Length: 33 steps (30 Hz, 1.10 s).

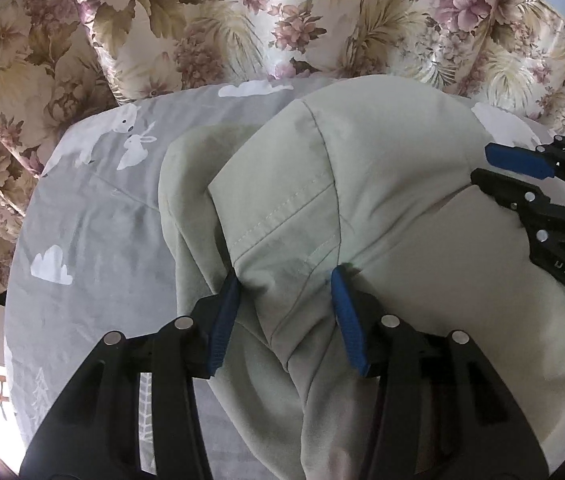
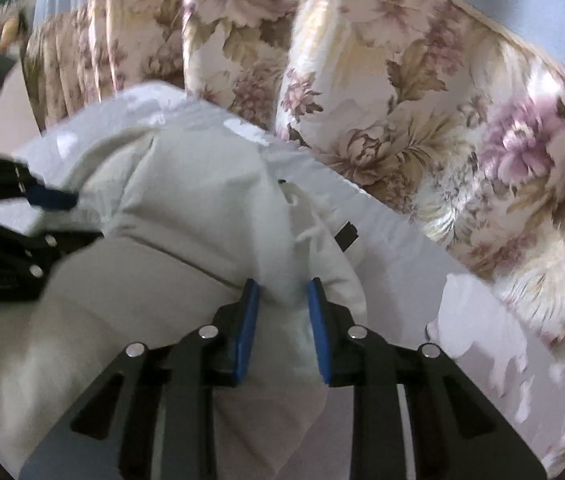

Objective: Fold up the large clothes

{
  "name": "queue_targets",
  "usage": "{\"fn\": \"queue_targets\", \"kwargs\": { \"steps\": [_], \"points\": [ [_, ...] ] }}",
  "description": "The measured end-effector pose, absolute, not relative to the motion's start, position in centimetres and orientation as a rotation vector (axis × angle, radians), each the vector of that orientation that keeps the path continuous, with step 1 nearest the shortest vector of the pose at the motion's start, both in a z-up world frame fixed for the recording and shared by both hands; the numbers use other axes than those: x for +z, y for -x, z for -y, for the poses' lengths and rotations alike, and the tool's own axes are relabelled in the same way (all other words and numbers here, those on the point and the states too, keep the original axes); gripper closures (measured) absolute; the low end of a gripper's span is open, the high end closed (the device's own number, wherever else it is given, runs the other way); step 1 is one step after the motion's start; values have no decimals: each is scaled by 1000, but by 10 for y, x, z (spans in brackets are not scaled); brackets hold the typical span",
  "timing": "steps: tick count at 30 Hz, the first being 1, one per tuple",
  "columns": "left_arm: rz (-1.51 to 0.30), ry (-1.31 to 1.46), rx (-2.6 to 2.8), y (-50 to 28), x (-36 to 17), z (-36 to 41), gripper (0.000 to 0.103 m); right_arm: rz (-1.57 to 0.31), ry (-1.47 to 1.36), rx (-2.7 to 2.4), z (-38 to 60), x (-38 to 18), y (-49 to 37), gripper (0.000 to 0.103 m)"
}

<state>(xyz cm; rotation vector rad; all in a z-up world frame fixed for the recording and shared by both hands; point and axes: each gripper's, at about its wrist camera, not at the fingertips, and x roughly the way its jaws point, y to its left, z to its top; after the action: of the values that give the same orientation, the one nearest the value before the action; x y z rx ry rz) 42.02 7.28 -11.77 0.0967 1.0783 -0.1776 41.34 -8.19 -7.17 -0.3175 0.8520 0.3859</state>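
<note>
Here, a pale green garment [image 1: 322, 168] lies bunched on a bed covered by a grey sheet [image 1: 94, 216] printed with white rabbits and clouds. The left gripper [image 1: 286, 276] has its blue-padded jaws pinching a gathered fold near a stitched seam. The right gripper [image 2: 282, 284] likewise has its jaws pinching a bunched ridge of the same garment, close to a drawstring [image 2: 306, 216] with a dark tip. In the left wrist view the right gripper shows at the right edge, resting against the cloth. Behind the bed hangs a flowered curtain [image 1: 242, 20].
</note>
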Motion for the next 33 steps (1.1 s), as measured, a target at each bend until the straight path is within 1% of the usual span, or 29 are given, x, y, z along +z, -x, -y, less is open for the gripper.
{"fn": "queue_targets", "kwargs": {
  "steps": [1,2,3,4,5,6,9,11,16,23,26,30,32,33],
  "points": [
    [-1080,-76,-179,-418,-114,-76,53,-862,268,391,89,-64,-411,74],
    [-1079,-62,-178,-415,-111,-78,47,-865,235,391,94,-59,-407,69],
    [-1076,-54,-174,-411,-107,-80,40,-862,192,375,103,-51,-400,49],
    [-1067,-57,-156,-404,-102,-82,35,-853,164,366,108,-46,-395,34],
    [-1057,-66,-135,-399,-98,-83,22,-837,123,364,115,-39,-386,32],
    [-1045,-72,-117,-393,-94,-84,11,-836,87,368,120,-36,-379,32],
    [-1024,-29,-137,-373,-87,-94,8,-861,4,373,127,-35,-362,24],
    [-1020,-2,-144,-362,-86,-99,5,-887,-34,375,128,-41,-353,23],
    [-995,41,-181,-335,-86,-104,3,-939,-172,410,132,-57,-335,22],
    [-1016,158,-304,-328,-101,-96,3,-996,-285,399,142,-77,-333,20],
    [-1041,221,-382,-331,-114,-88,3,-1016,-288,390,146,-81,-334,18],
    [-1041,188,-430,-336,-136,-71,3,-1034,-243,385,142,-89,-332,17],
    [-1048,203,-462,-340,-143,-70,3,-1034,-247,393,143,-93,-333,15],
    [-1053,205,-473,-341,-144,-71,3,-1036,-260,399,144,-97,-334,13]
  ]
}}
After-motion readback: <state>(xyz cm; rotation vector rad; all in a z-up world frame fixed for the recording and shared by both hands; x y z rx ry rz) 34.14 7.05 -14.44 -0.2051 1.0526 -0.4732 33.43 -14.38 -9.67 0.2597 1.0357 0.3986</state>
